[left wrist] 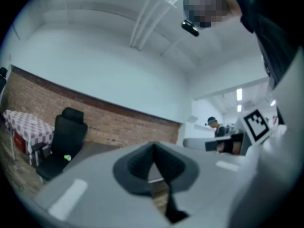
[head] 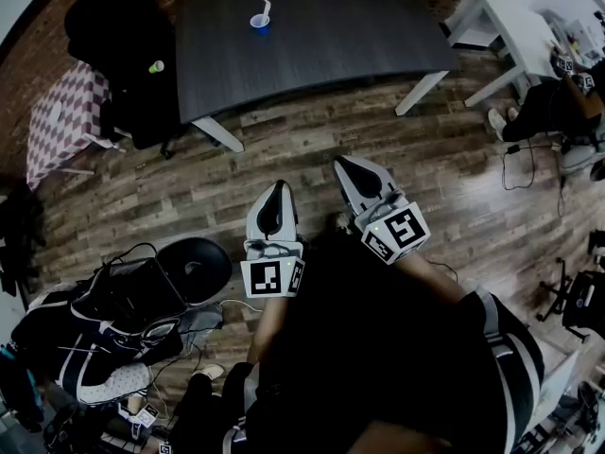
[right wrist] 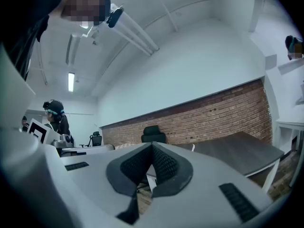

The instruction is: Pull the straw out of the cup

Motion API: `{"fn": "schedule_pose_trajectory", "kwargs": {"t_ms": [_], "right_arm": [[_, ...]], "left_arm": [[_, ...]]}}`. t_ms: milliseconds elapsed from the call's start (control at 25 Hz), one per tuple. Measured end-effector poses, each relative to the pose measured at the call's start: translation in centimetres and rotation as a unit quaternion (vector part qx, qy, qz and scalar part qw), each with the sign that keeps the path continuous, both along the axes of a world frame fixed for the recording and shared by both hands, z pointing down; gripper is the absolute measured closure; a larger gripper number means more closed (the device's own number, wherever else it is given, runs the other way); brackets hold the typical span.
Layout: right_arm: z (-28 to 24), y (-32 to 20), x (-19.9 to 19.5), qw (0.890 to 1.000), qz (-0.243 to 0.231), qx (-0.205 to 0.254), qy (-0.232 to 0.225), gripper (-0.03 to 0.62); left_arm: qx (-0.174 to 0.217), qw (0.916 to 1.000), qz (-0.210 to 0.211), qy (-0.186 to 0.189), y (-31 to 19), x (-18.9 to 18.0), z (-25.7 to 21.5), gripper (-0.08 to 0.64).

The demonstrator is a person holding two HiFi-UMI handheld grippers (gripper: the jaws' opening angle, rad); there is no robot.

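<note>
Toward the surface's [head: 359,36] far left corner, the cup [head: 259,24] holds the straw [head: 266,9], well apart from my left hand-held gripper [head: 276,187] and right hand-held gripper [head: 344,164] (both closed, empty).

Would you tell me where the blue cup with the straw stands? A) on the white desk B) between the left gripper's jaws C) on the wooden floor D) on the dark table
D: the blue cup, straw in it, stands on the dark table, while the left gripper and right gripper, both shut and empty, are over the wooden floor short of it.
</note>
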State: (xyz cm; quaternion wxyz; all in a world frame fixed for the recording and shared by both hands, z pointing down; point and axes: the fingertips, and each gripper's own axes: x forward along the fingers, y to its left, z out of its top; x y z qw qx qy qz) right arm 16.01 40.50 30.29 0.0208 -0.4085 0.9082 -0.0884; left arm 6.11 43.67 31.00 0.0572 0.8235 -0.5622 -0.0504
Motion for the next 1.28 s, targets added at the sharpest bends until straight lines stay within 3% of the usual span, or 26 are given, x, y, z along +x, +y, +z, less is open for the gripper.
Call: {"fn": "schedule_pose_trajectory", "kwargs": {"t_ms": [480,1280], "right_arm": [[0.0,-0.4,1.4,1.0,-0.008,0.002,0.003,0.588],[0.3,-3.8,8.4,1.0,-0.023,0.009,0.003,0.588]], "left_arm": [[-0.003,1.0,-0.004,0.0,-0.7,1.7,0.1,0.555],[-0.01,0.9998,-0.018,-0.005,-2.9,9.6,0.7,0.555]]}}
